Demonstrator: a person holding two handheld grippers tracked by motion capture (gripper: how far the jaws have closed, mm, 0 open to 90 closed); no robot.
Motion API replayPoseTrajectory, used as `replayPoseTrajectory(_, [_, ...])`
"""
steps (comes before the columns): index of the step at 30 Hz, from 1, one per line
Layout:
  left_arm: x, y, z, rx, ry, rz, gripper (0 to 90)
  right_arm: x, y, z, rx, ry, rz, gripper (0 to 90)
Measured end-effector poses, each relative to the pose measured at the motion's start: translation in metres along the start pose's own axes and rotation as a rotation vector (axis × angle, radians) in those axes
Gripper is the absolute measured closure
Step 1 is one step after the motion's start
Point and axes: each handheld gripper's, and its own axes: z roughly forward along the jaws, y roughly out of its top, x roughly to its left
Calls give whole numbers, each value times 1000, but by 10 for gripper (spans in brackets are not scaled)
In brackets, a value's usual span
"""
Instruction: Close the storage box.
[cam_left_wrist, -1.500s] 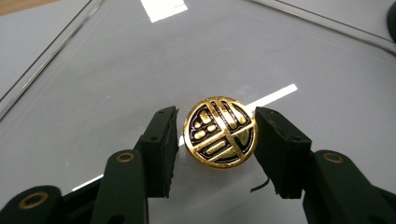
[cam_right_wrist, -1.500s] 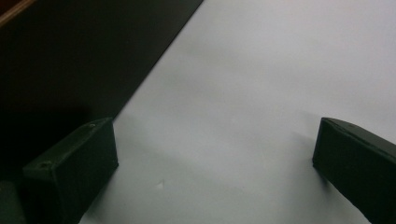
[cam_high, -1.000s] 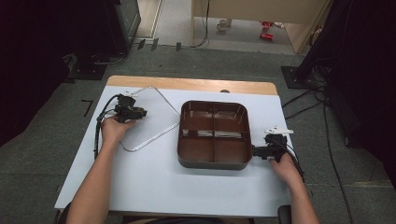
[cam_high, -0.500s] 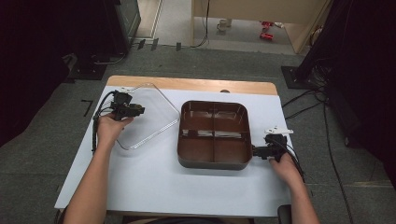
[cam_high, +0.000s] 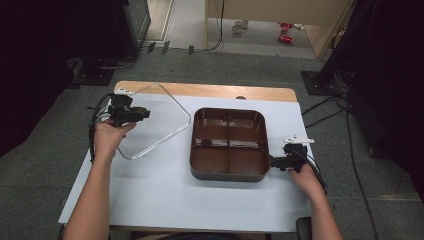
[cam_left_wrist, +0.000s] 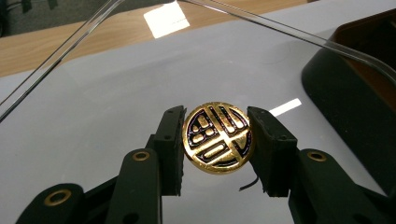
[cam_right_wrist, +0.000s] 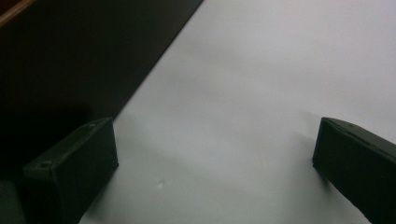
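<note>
Brown divided tray (cam_high: 229, 172) sits mid-counter (cam_high: 165, 200), to the right of the left claw (cam_high: 142, 113), which is the nearer one for the lid; right claw (cam_high: 272, 161) rests at the tray's right wall, jaws wide with nothing between them. Clear square lid (cam_high: 167, 132), tilted with its near-right edge low by the tray, is pinched by the left claw at its round gold knob (cam_left_wrist: 218, 137) with black pattern.
</note>
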Motion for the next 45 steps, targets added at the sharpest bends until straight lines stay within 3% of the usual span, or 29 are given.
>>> replayPoseTrajectory(10, [-27,16,-25,-52,-70,49,594,0,0,0,2,0,-1,0])
replayPoseTrajectory(18, [-56,29,-26,-81,-138,110,594,0,0,0,1,-1,0,0])
replayPoseTrajectory(25, [-84,33,-9,-79,-197,154,594,0,0,0,2,-1,2,0])
replayPoseTrajectory(32, [-110,32,9,-39,-275,219,594,0,0,0,1,0,2,0])
replayPoseTrajectory(37, [-126,35,20,-42,-303,266,595,0,0,0,1,-1,2,0])
replayPoseTrajectory(41, [-136,36,32,-32,-373,259,594,0,0,0,2,0,1,0])
replayPoseTrajectory(45, [-147,38,40,-26,-385,280,594,0,0,0,2,0,1,0])
